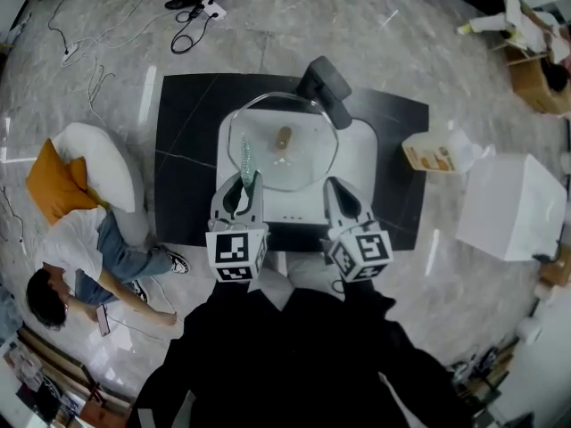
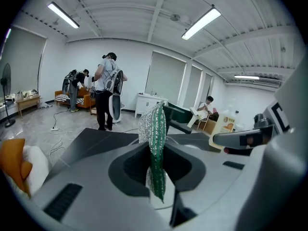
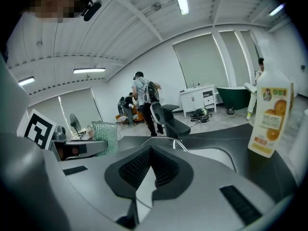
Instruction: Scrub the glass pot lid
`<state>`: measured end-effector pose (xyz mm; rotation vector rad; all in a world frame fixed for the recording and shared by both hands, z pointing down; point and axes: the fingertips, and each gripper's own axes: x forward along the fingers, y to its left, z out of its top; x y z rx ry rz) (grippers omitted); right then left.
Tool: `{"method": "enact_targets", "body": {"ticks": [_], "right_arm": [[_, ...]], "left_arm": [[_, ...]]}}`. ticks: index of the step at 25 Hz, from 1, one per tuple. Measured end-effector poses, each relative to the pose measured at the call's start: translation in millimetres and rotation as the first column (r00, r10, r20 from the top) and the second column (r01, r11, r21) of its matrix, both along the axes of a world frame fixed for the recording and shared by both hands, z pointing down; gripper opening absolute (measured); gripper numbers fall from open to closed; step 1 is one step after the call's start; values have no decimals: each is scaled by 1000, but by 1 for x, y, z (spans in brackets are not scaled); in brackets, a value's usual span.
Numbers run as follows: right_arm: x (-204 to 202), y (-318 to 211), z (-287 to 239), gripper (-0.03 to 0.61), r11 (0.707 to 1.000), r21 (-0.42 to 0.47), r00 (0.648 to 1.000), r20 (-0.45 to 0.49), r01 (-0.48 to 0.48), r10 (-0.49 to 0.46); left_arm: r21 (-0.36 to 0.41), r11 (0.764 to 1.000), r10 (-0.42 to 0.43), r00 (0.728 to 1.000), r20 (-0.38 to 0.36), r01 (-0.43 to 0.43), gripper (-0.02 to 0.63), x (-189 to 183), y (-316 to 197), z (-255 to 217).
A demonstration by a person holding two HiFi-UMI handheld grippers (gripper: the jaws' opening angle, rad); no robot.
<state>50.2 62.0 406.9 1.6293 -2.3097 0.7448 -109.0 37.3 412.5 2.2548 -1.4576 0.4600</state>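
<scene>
Lying knob-up in the white plastic basin [image 1: 361, 163] on the black table [image 1: 187, 150], the round glass pot lid [image 1: 299, 163] shows no suds in the head view. The left gripper [image 1: 243, 182] hangs over its near-left rim and the right gripper [image 1: 337, 191] over its near-right.

The left gripper view shows the jaws clamped on a green-and-silver scouring pad [image 2: 155, 148].

In the right gripper view the jaws meet on nothing. An orange-labelled detergent bottle [image 3: 269, 119] stands right.

Scrubbing seems barely begun.

The right hand-held gripper [image 3: 150, 159] pinches the glass pot lid [image 3: 161, 138] by its rim, an orange-labelled bottle [image 3: 269, 120] at right.
</scene>
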Motion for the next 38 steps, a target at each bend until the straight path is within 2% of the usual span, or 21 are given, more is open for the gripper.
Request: {"method": "enact_targets", "body": {"ticks": [10, 16, 20, 23, 31, 38], "right_arm": [[26, -19, 51, 5, 995, -95, 1000, 18, -13, 15], [42, -25, 82, 6, 986, -165, 999, -14, -31, 29], [48, -28, 99, 48, 981, -194, 1000, 6, -28, 29], [54, -31, 120, 78, 969, -244, 999, -5, -32, 31], [64, -35, 169, 78, 930, -366, 999, -21, -30, 24], [69, -34, 190, 78, 911, -411, 1000, -14, -18, 14]], "left_arm": [[-43, 998, -54, 998, 35, 55, 60, -2, -34, 39], [-64, 996, -57, 997, 59, 61, 60, 1, -49, 57], [-86, 994, -56, 995, 86, 64, 60, 1, -58, 70], [-97, 993, -63, 992, 111, 74, 59, -2, -67, 81], [-123, 988, -72, 988, 138, 89, 60, -8, -87, 102], [-149, 981, -99, 980, 176, 125, 60, -15, -96, 119]]}}
